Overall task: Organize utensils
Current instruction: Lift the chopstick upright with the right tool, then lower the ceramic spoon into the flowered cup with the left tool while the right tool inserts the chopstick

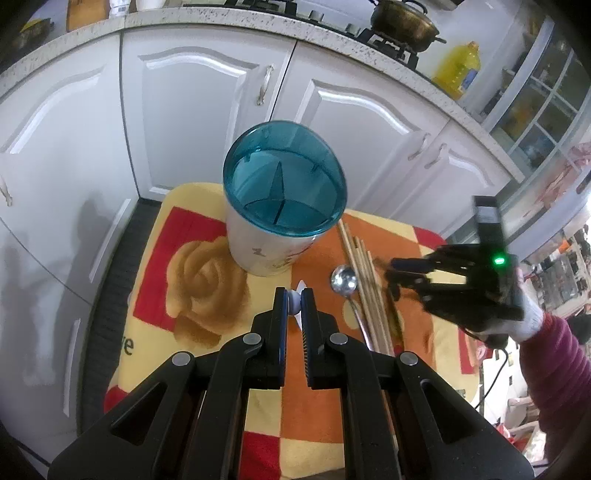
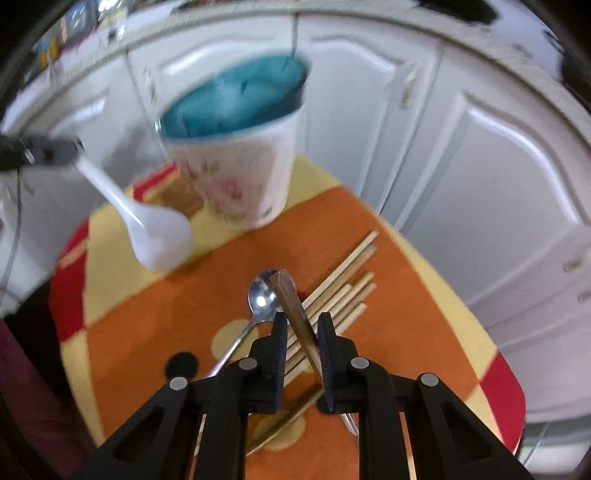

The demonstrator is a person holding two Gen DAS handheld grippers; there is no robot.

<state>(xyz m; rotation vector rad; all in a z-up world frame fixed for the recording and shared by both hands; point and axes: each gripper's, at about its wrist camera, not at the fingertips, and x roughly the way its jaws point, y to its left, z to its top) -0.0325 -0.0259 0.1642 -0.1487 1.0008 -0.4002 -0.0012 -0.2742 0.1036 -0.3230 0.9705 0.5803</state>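
A white holder with a teal divided insert (image 1: pixel 284 192) (image 2: pixel 236 177) stands on a small cloth-covered table. My left gripper (image 1: pixel 294 295) is shut on the handle of a white plastic spoon (image 2: pixel 162 240), whose bowl hangs low just left of the holder. In the blurred right wrist view my right gripper (image 2: pixel 303 317) is shut on a dark brown chopstick (image 2: pixel 291 306) that crosses its jaws at a slant, tip raised. Under it lie a metal spoon (image 1: pixel 344 280) (image 2: pixel 263 295) and several pale chopsticks (image 1: pixel 365 280) (image 2: pixel 343 295). The right gripper (image 1: pixel 393 277) hovers over the chopsticks.
The table carries a yellow, orange and red cloth (image 1: pixel 192 266) and stands against white cabinet doors (image 1: pixel 192 96). On the counter above are a pot on a stove (image 1: pixel 404 22) and a yellow oil bottle (image 1: pixel 458 66). A gloved hand and dark red sleeve (image 1: pixel 554 354) hold the right gripper.
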